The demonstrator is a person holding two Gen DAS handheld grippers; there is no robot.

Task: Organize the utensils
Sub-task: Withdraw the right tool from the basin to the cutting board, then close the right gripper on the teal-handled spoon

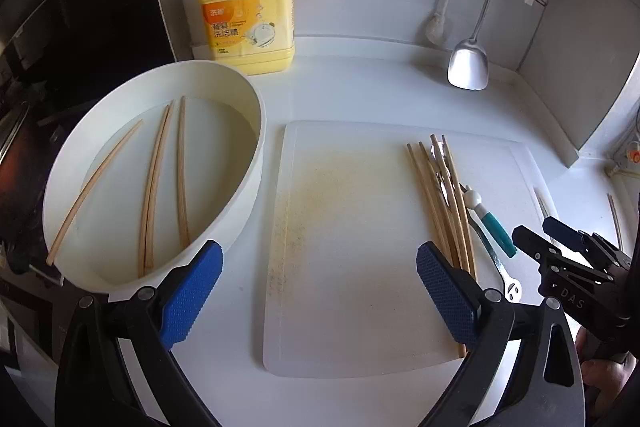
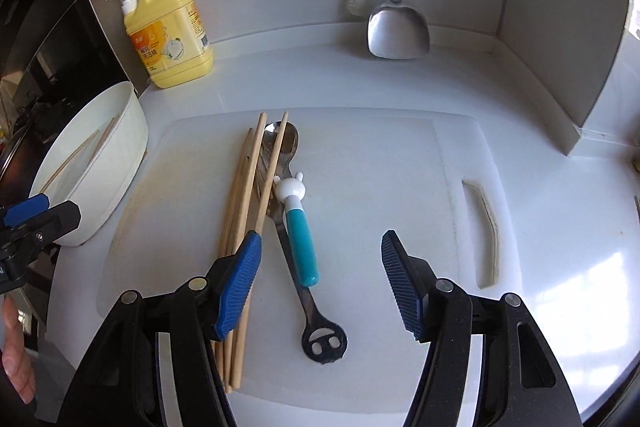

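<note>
On the white plastic cutting board (image 2: 360,187) lies a bundle of pale wooden chopsticks (image 2: 244,211), with a steel spoon (image 2: 286,141) and a teal-handled utensil with a white rabbit head (image 2: 300,239) beside it. Four more chopsticks (image 1: 160,179) lie in the round white basin (image 1: 256,147), probably sorted there by kind. The right hand-held gripper (image 2: 320,267) hovers wide and empty over the teal handle, I think to take it. The left hand-held gripper (image 1: 320,291) is also wide and empty above the white surface (image 1: 360,87).

White counter (image 1: 360,87) carries basin (image 1: 240,163), cutting board (image 1: 360,307), detergent jug (image 1: 248,11).
</note>
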